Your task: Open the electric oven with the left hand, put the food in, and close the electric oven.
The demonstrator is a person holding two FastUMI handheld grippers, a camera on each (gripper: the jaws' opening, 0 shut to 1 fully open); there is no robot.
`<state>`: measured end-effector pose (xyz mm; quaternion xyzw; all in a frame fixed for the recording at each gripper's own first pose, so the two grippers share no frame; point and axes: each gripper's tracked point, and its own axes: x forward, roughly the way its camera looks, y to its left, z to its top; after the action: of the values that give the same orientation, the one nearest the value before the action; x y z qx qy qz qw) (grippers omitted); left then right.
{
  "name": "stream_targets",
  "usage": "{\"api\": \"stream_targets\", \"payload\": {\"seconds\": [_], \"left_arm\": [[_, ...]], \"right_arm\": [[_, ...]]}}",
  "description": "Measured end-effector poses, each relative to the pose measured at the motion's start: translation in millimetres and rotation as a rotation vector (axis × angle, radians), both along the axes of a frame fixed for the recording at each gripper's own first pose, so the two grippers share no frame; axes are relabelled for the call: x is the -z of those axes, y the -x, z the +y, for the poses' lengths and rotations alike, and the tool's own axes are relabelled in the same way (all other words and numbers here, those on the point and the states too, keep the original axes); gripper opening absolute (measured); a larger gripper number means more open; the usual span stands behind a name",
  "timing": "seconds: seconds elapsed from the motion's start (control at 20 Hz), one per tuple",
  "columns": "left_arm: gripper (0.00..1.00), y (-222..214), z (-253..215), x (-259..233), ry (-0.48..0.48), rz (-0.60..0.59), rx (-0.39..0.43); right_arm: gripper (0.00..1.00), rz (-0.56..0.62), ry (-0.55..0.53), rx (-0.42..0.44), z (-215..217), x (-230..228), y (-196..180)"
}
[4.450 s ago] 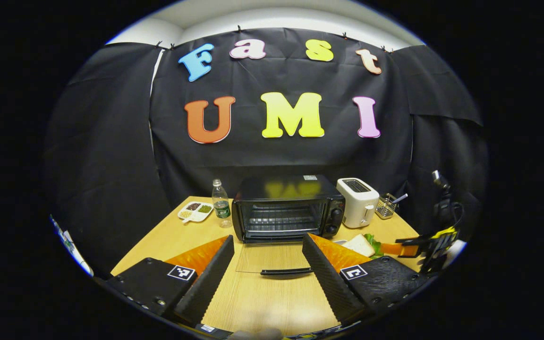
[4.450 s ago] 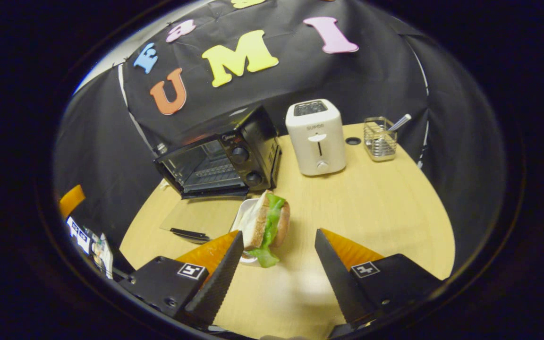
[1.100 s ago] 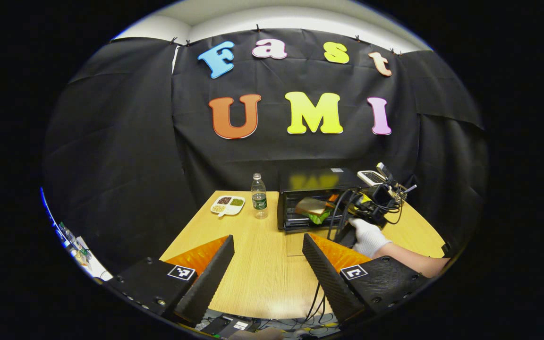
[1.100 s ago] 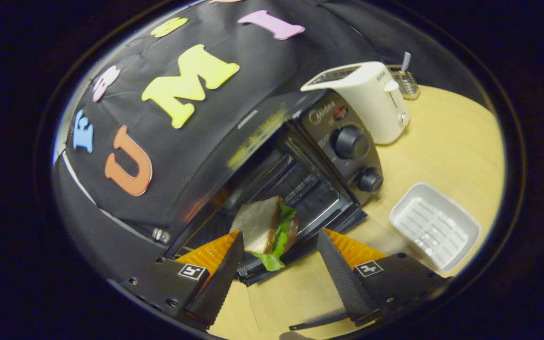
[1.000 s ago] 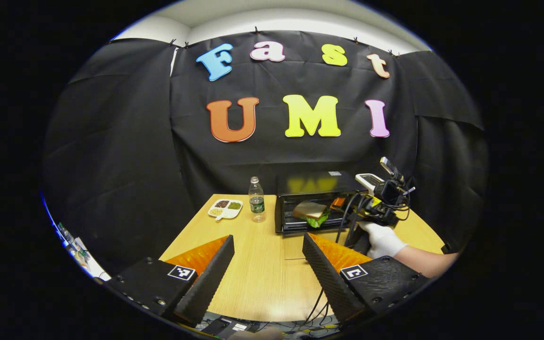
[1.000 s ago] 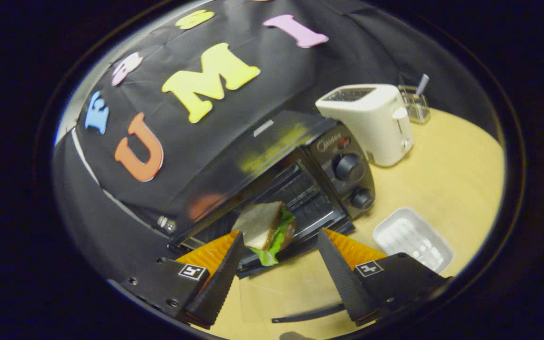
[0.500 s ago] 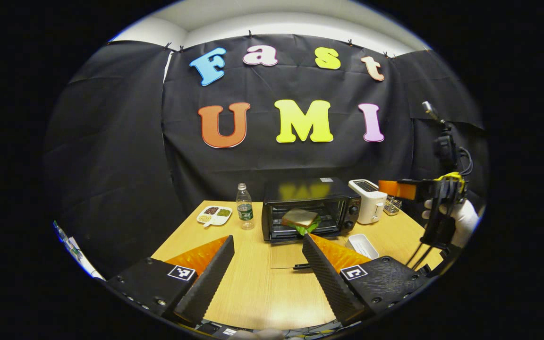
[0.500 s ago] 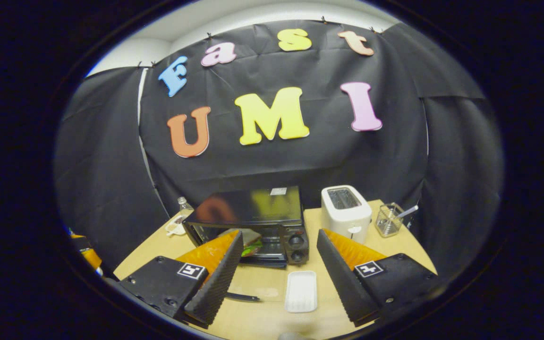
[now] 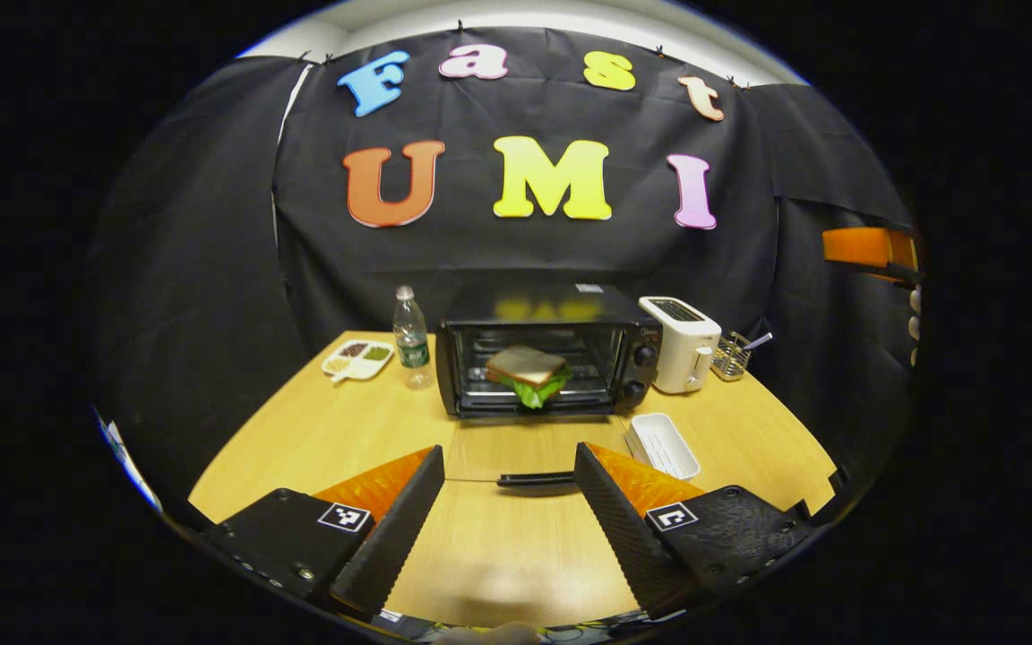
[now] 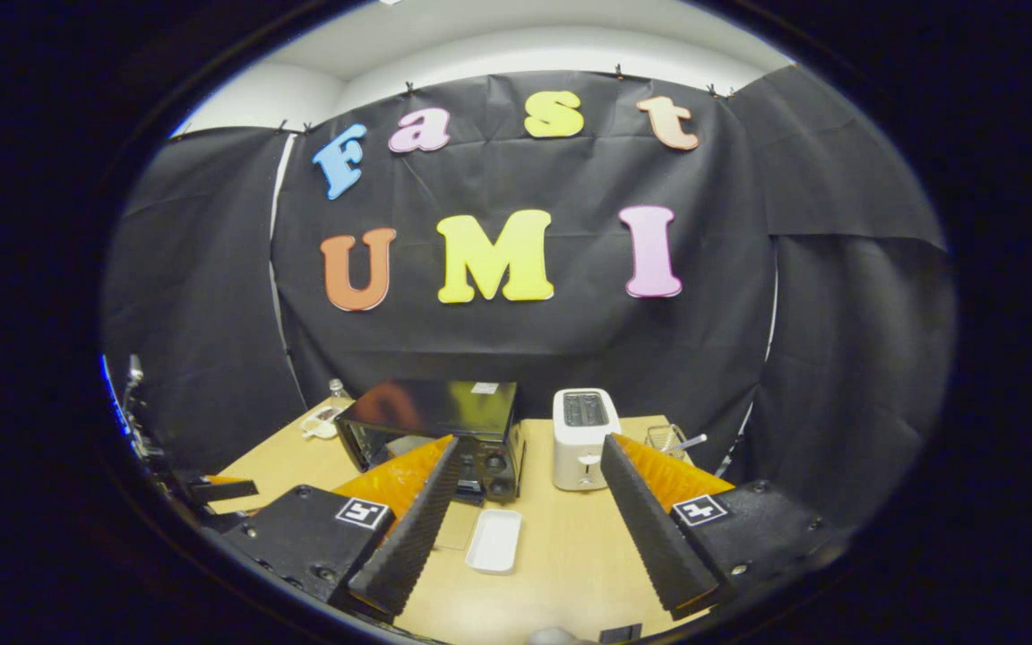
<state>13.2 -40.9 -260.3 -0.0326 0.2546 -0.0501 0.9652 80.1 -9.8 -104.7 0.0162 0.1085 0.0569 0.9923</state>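
Oven (image 9: 541, 356) sits mid-frame in the left gripper view, door (image 9: 516, 457) flat on the table, sandwich (image 9: 527, 369) on its rack. Both claws are spread and empty: left gripper (image 9: 507, 502), right gripper (image 10: 523, 511). To close well, I judge the left should slip under the handle (image 9: 536, 479) at lower centre and swing the door up squarely.

Even overhead light, sharp focus; yellow glare on oven (image 9: 541, 309) top; strong fisheye bending at edges.

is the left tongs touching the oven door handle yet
Apart. In the left gripper view the open left tongs sit nearer the camera than the door handle, and bare table shows between them.
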Motion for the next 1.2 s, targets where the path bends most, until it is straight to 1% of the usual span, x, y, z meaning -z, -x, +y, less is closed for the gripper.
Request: {"api": "stream_targets", "payload": {"seconds": [0.05, 0.1, 0.15, 0.2, 0.25, 0.3, 0.35, 0.45, 0.55, 0.6, 0.65, 0.7, 0.75, 0.8, 0.85, 0.9, 0.95, 1.0, 1.05, 1.1, 1.15, 1.2], "left_arm": [[0.96, -2, -8, 11, -0.005, 0.017, 0.003], [0.96, -4, -15, 24, -0.007, 0.042, 0.006], [0.96, -5, -22, 36, -0.001, 0.062, 0.017], [0.96, -6, -27, 47, -0.002, 0.082, 0.017], [0.96, -6, -31, 59, -0.002, 0.107, 0.02], [0.96, -9, -35, 70, 0.002, 0.123, 0.019], [0.96, -9, -39, 83, 0.011, 0.153, 0.018], [0.96, -11, -48, 104, 0.031, 0.193, 0.008], [0.96, -19, -56, 120, 0.031, 0.221, 0.011], [0.96, -22, -60, 128, 0.033, 0.237, 0.014], [0.96, -26, -62, 136, 0.027, 0.245, 0.019], [0.95, -27, -63, 145, 0.014, 0.257, 0.022], [0.95, -29, -64, 154, 0.005, 0.275, 0.025], [0.95, -31, -65, 163, -0.003, 0.289, 0.025], [0.95, -32, -67, 171, -0.006, 0.301, 0.033], [1.0, -33, -69, 178, -0.016, 0.312, 0.043], [1.0, -34, -68, 184, -0.027, 0.321, 0.048], [0.95, -37, -68, 185, -0.028, 0.316, 0.049], [1.0, -41, -67, 188, -0.028, 0.316, 0.049], [1.0, -42, -65, 191, -0.034, 0.322, 0.046], [0.96, -46, -64, 193, -0.041, 0.324, 0.04], [0.95, -49, -63, 195, -0.039, 0.325, 0.036]], "right_arm": [[1.0, -0.012, 0.014, 0.004, -9, -5, 4], [1.0, -0.017, 0.029, 0.008, -16, -9, 8], [0.89, -0.017, 0.041, 0.015, -23, -12, 11], [1.0, -0.019, 0.048, 0.018, -28, -14, 13], [1.0, -0.014, 0.048, 0.023, -32, -16, 16], [0.89, -0.011, 0.05, 0.025, -36, -16, 18], [1.0, -0.007, 0.054, 0.03, -40, -17, 19], [1.0, 0.003, 0.068, 0.032, -47, -16, 21], [1.0, 0.005, 0.092, 0.036, -54, -15, 24], [0.89, 0.013, 0.101, 0.039, -57, -12, 23], [0.89, 0.019, 0.108, 0.042, -59, -10, 24], [1.0, 0.027, 0.117, 0.05, -63, -7, 24], [0.89, 0.034, 0.121, 0.055, -65, -5, 23], [0.89, 0.042, 0.124, 0.061, -66, -2, 23], [1.0, 0.051, 0.123, 0.064, -66, 0, 22], [1.0, 0.059, 0.116, 0.067, -66, 3, 21], [0.9, 0.065, 0.111, 0.068, -66, 4, 20], [0.9, 0.07, 0.109, 0.069, -67, 6, 18], [0.9, 0.073, 0.107, 0.072, -67, 7, 16], [0.9, 0.077, 0.102, 0.072, -67, 7, 13], [0.9, 0.081, 0.097, 0.074, -67, 9, 11], [0.9, 0.086, 0.093, 0.077, -68, 10, 8]]}}
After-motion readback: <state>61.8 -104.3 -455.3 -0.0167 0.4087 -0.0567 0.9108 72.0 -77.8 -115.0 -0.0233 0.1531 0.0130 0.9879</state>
